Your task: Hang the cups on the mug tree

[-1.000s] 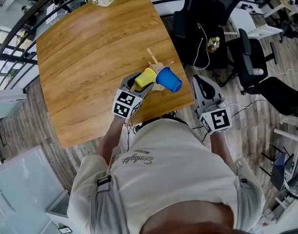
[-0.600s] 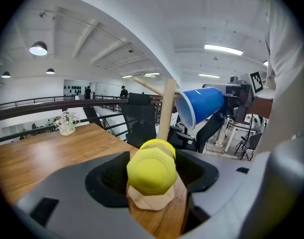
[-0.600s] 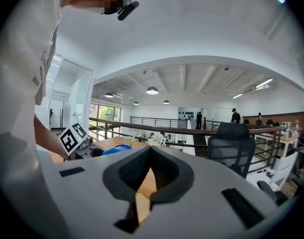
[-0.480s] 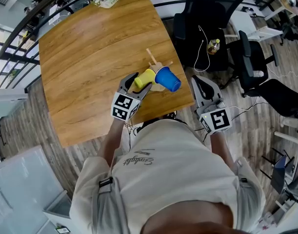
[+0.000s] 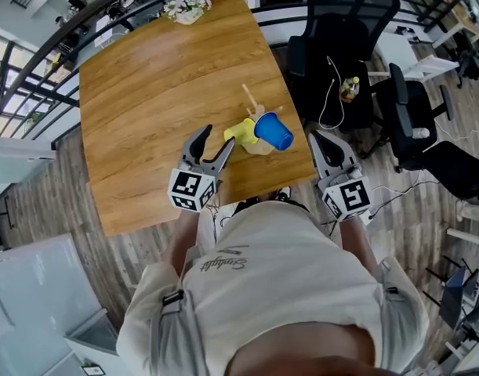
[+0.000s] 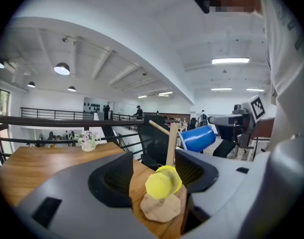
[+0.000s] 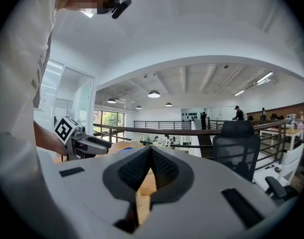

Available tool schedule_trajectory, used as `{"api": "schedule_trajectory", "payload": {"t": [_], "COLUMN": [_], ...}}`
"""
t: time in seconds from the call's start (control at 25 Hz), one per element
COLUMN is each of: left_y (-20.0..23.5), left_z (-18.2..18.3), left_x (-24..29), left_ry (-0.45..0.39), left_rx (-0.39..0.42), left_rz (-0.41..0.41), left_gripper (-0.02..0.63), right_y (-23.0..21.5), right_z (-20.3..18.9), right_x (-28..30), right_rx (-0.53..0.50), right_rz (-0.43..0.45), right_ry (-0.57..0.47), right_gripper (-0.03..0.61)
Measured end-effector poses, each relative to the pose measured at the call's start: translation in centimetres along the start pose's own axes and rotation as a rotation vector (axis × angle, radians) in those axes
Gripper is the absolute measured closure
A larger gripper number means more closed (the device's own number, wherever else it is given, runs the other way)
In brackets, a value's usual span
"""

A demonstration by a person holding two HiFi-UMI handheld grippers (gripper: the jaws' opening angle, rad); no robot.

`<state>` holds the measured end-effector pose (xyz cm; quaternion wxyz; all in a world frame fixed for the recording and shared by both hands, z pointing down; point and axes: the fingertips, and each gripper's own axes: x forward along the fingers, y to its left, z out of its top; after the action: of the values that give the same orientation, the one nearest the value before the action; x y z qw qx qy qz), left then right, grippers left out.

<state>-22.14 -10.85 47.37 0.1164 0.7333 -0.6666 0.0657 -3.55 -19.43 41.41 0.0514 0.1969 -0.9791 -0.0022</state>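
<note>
The wooden mug tree (image 5: 252,104) stands near the table's front right corner. A yellow cup (image 5: 241,131) hangs on its left side and a blue cup (image 5: 273,131) on its right. My left gripper (image 5: 213,142) is open just short of the yellow cup, with nothing between its fingers. In the left gripper view the yellow cup (image 6: 163,182) hangs on the tree's post (image 6: 170,142) beyond the jaws, and the blue cup (image 6: 196,138) sits higher to the right. My right gripper (image 5: 318,140) is shut and empty, off the table's right edge.
The wooden table (image 5: 145,92) has a small flower vase (image 5: 188,6) at its far edge. Black office chairs (image 5: 341,45) stand to the right of the table, with a railing behind. The tree sits close to the table's front edge.
My left gripper has opened, let go of the yellow cup and drawn back toward the person. The yellow cup stays on the tree. The right gripper has barely moved.
</note>
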Motion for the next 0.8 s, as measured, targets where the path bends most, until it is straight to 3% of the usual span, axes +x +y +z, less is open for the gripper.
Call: {"api": "schedule_trajectory", "payload": {"t": [0.12,0.24,0.44,0.8], "left_y": [-0.1,-0.9,-1.9,-3.2], "left_z": [2.9,6.0,9.5,10.0], "left_x": [-1.8,-3.4,-3.6,-3.7], "left_ry": [-0.068,-0.139,-0.203,-0.163], "left_rx": [0.053,0.11,0.115,0.119], "left_rz": [0.042,0.046,0.021,0.08], "left_gripper": [0.373,0.535,0.575,0.592], "right_y": [0.3,0.6,1.0,2.3], "right_z": [1.0,2.7,4.5,7.8], "right_x": [0.1,0.3,1.1,1.1], "right_rx": [0.008,-0.003,-0.05,-0.084], "right_rz": [0.023,0.04,0.075,0.135], "right_ry": [-0.029,-0.082,-0.133,-0.183], "right_gripper": [0.584,0.584,0.584,0.584]}}
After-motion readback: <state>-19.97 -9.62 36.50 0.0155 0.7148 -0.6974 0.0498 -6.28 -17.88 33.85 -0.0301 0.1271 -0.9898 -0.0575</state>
